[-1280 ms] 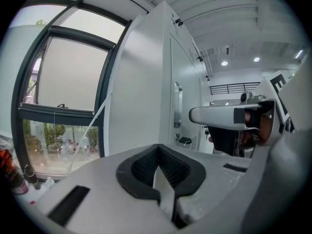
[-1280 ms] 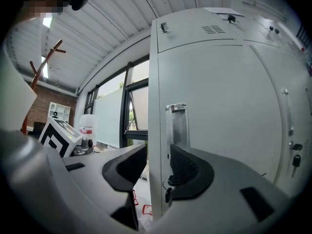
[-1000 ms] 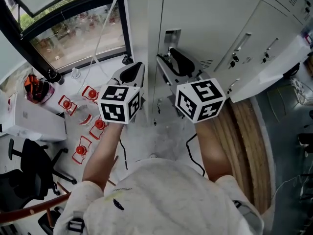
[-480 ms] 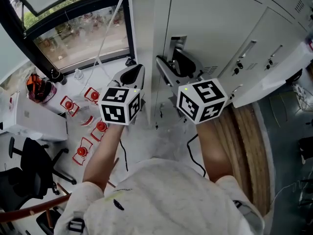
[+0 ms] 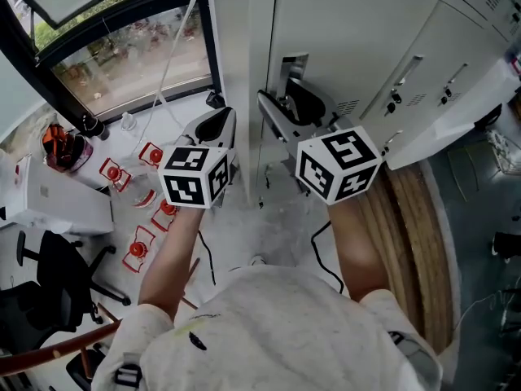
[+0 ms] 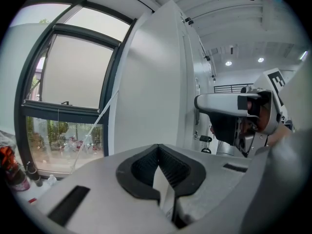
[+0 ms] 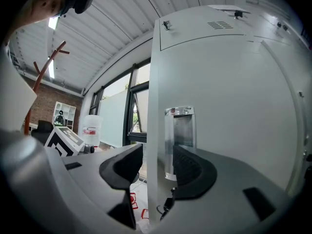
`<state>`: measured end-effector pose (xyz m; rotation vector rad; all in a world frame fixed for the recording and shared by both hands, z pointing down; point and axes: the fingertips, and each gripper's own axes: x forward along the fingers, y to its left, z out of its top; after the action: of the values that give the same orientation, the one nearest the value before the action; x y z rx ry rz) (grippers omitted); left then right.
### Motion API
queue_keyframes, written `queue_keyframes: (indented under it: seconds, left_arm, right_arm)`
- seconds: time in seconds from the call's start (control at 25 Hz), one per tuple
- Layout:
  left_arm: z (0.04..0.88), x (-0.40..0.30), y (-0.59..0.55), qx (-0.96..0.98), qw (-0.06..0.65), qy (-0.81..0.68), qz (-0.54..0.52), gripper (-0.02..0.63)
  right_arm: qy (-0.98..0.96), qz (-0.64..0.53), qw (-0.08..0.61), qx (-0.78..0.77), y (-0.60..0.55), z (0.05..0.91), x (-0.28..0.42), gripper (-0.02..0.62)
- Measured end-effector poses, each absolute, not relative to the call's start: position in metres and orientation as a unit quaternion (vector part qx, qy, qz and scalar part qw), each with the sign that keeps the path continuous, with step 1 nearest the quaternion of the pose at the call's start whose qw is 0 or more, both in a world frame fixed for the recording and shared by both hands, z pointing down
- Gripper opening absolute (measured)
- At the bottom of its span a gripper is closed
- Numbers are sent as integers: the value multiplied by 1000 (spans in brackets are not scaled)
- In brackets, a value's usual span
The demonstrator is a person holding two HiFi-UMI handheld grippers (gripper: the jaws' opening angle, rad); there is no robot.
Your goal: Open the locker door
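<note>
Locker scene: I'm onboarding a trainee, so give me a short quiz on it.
1. Is the right gripper open or shut?
2. True or false: the left gripper grips the locker's edge.
3. What stands between the right gripper's jaws? A the locker's edge; B a towel; C nothing.
Key: 1 open, its jaws have just been opening; 2 false, it is shut on nothing; 3 A.

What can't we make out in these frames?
- Handle bottom: right gripper view, behind the right claw.
- Behind the door: every view, the door itself covers it.
- Dark bit below the handle: right gripper view, small, partly behind the claw.
- Neighbour locks: head view, too small to read.
</note>
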<state>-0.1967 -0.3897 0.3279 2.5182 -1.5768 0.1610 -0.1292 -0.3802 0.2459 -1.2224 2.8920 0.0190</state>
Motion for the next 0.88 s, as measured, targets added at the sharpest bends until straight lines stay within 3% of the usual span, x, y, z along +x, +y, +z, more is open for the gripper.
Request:
queue_keyframes:
  seconds: [0.88]
  left_arm:
    - [319,-148,-352,858,71,-505,55,6]
  right_arm:
    - [918,12,2,-397,-324,246,-91,179]
